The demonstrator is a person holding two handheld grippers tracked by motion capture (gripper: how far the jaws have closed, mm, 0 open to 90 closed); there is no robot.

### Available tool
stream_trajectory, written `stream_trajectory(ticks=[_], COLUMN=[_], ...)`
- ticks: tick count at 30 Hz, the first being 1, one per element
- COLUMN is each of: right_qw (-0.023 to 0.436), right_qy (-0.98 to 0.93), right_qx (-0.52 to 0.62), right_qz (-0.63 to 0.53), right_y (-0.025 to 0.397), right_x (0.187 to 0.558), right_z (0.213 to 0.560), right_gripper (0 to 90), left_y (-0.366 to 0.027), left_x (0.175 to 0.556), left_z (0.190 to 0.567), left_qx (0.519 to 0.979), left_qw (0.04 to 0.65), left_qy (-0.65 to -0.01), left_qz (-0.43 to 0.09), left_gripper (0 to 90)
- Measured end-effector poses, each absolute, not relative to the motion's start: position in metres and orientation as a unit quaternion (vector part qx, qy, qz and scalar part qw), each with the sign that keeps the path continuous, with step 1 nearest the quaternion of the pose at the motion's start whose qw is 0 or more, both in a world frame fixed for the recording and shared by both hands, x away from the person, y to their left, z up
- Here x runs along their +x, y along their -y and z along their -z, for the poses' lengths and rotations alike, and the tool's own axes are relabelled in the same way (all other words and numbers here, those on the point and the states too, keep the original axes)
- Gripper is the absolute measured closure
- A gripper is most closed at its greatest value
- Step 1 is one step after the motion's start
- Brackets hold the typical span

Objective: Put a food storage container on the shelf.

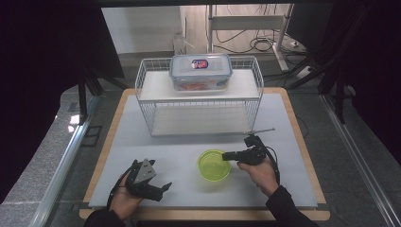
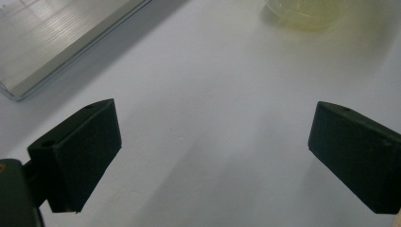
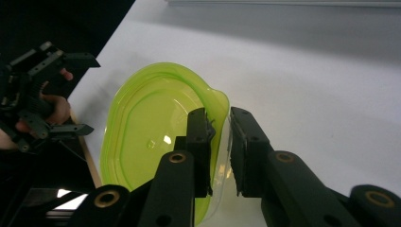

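White matting (image 1: 189, 189) covers the table; right gripper (image 3: 220, 142) pinches the green bowl (image 1: 213, 164), left gripper (image 2: 213, 156) spread.

**Open mat up front, wire rack walls off the far side**

My left gripper (image 1: 156, 185) sits with its jaws spread over bare white mat (image 1: 179, 146), with free room to its right up to the green bowl (image 1: 214, 165). My right gripper (image 1: 230, 155) has the bowl's right rim pinched between its jaws. Beyond them the wire rack (image 1: 199, 97) blocks the far middle, a lidded food container (image 1: 200, 71) filling its top shelf; its lower shelf stands open toward me.
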State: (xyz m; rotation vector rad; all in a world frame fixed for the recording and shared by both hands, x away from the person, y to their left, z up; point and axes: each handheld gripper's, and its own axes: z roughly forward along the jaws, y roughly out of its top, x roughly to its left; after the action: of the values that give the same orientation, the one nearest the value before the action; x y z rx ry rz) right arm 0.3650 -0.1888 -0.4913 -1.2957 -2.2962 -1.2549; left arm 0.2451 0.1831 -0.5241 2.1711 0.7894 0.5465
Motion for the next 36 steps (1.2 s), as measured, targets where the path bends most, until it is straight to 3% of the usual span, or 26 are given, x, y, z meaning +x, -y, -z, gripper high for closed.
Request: stream_trajectory(ticks=[6, 29, 36], right_qw=[0.13, 0.094, 0.089], right_qy=[0.768, 0.763, 0.764], right_qx=[-0.437, -0.433, -0.442], right_qz=[0.45, 0.47, 0.461], right_y=[0.186, 0.19, 0.189], right_x=[0.364, 0.367, 0.377], right_z=[0.487, 0.47, 0.476], right_gripper=[81.8, 84.1, 80.5], left_y=[-0.183, -0.183, -0.182], left_x=[0.245, 0.245, 0.245], left_z=[0.524, 0.524, 0.524], left_qx=[0.846, 0.846, 0.847], left_qw=[0.378, 0.377, 0.376], left_qy=[-0.31, -0.308, -0.308], left_qz=[-0.214, -0.215, -0.214], left_gripper=[3.3, 3.3, 3.3])
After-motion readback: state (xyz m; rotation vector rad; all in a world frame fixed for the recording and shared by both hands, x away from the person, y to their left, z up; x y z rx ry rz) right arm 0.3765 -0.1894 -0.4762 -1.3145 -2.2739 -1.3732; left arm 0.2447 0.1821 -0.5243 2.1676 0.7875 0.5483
